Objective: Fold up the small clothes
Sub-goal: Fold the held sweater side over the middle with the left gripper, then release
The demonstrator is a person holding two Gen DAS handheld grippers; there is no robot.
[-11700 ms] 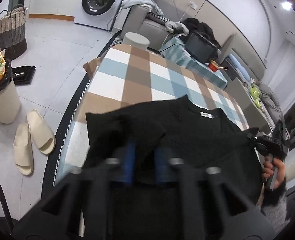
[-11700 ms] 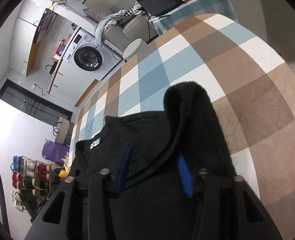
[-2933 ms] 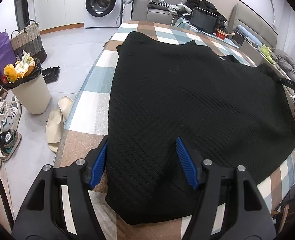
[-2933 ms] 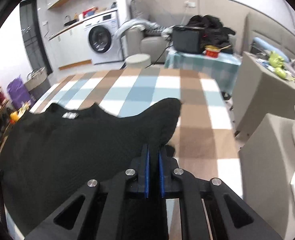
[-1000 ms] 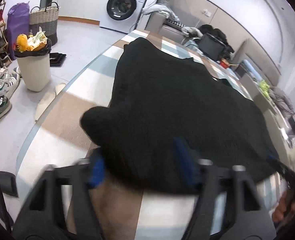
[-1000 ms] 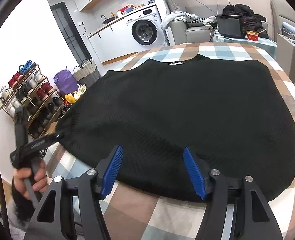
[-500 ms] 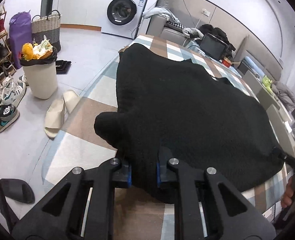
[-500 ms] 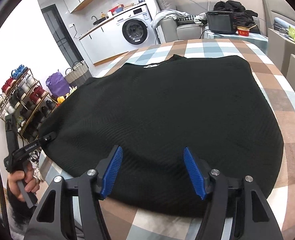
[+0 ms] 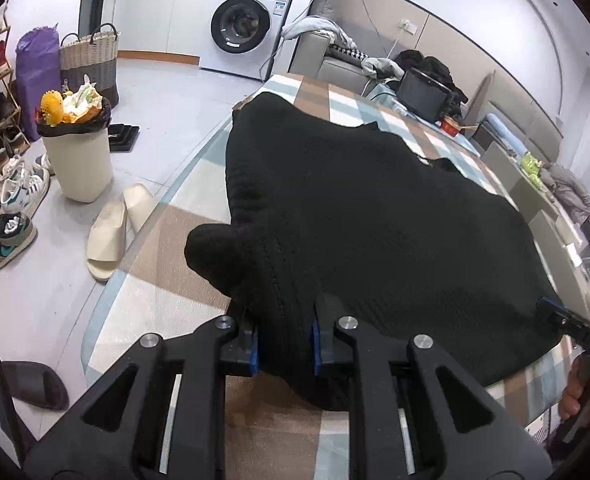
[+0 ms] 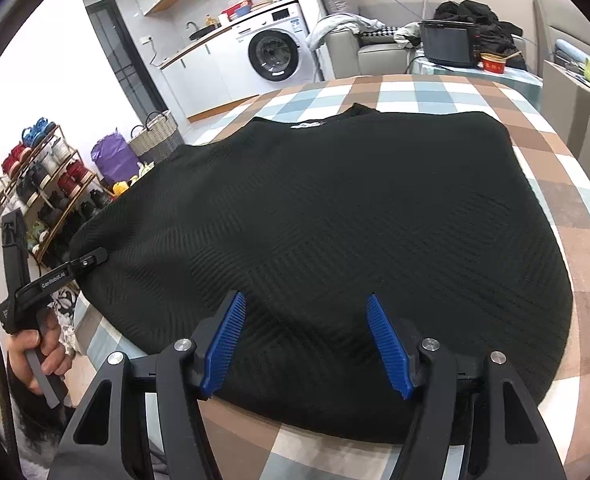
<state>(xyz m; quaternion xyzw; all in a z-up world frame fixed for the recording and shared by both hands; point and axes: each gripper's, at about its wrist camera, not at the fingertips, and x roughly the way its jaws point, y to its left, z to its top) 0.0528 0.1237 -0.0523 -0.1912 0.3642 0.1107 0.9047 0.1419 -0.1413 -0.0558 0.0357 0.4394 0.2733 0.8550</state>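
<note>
A black knit sweater (image 9: pixel 367 216) lies spread flat on the checked tablecloth (image 9: pixel 163 248), neck label toward the far side. My left gripper (image 9: pixel 285 340) is shut on the sweater's near left hem corner, which bunches up between the blue pads. In the right wrist view the sweater (image 10: pixel 335 216) fills the table, and my left gripper (image 10: pixel 91 258) pinches its left edge. My right gripper (image 10: pixel 307 328) is open, its blue pads (image 10: pixel 225 334) hovering over the sweater's near hem.
A bin (image 9: pixel 77 160), slippers (image 9: pixel 111 236) and shoes (image 9: pixel 7 232) sit on the floor left of the table. A shoe rack (image 10: pixel 35 184) stands at the left. A washing machine (image 10: pixel 275 54), sofa and a side table with a black appliance (image 10: pixel 449 46) lie beyond.
My left gripper closed on the sweater's hem corner and stays shut on it. My right gripper let go of the sleeve earlier and now hovers open over the near hem.
</note>
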